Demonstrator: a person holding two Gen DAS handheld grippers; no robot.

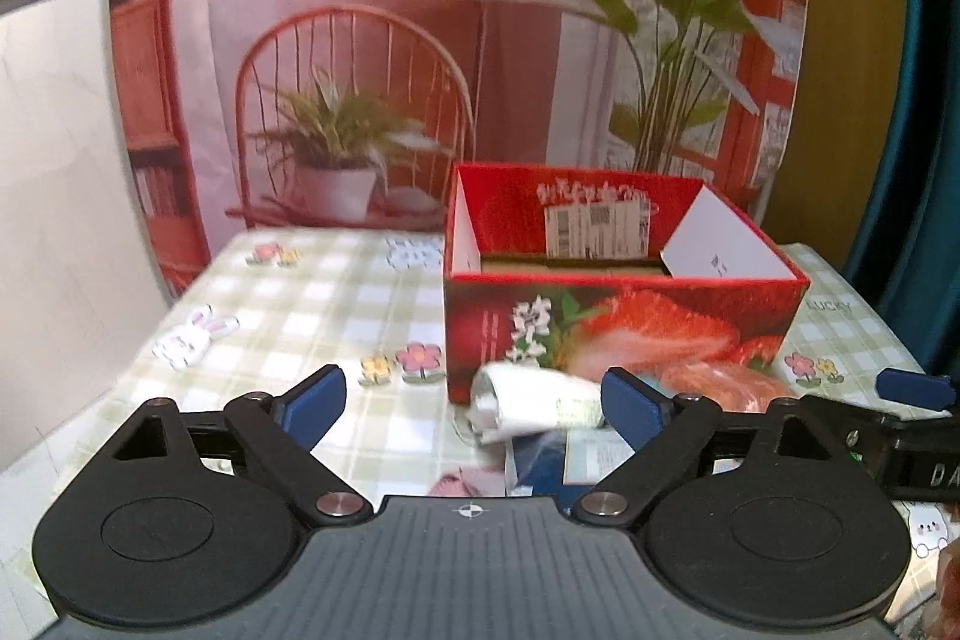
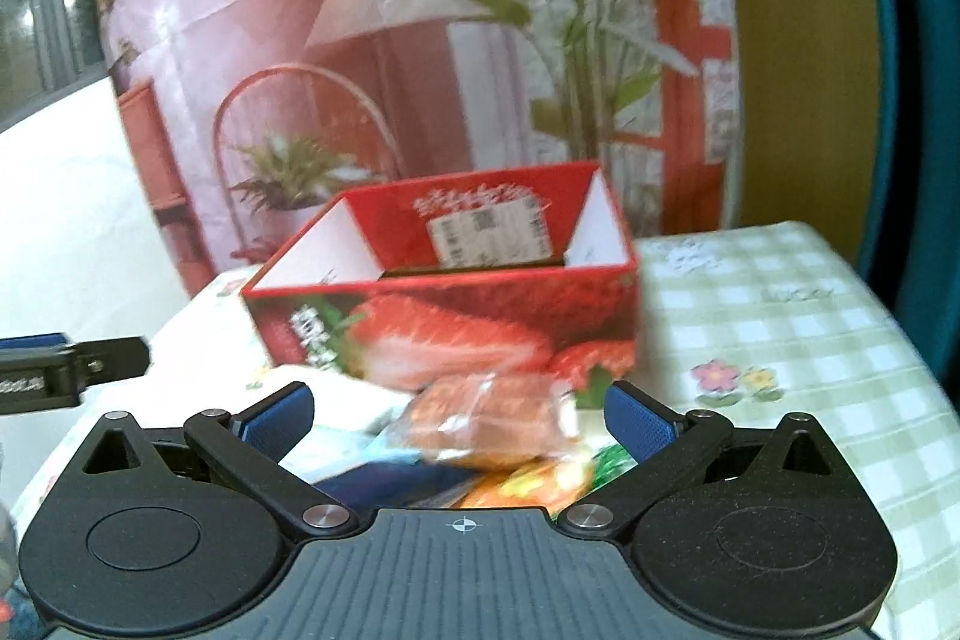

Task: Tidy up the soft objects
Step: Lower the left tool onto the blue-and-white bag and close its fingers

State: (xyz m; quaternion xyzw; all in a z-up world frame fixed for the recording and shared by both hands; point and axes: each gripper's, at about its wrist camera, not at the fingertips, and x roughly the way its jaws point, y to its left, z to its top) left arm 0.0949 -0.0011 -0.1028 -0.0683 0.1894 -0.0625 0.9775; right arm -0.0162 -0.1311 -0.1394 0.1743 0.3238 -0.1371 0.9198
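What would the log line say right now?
left gripper: open, near white tube | right gripper: open, around bread packet | box: behind

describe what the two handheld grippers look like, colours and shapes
Both match: the left gripper and right gripper have black angled link arms with silver pivot pins, round black discs at each side, a ribbed grey centre plate with a small crosshair mark, and blue textured pads on the fingers. No hand or sleeve shows.
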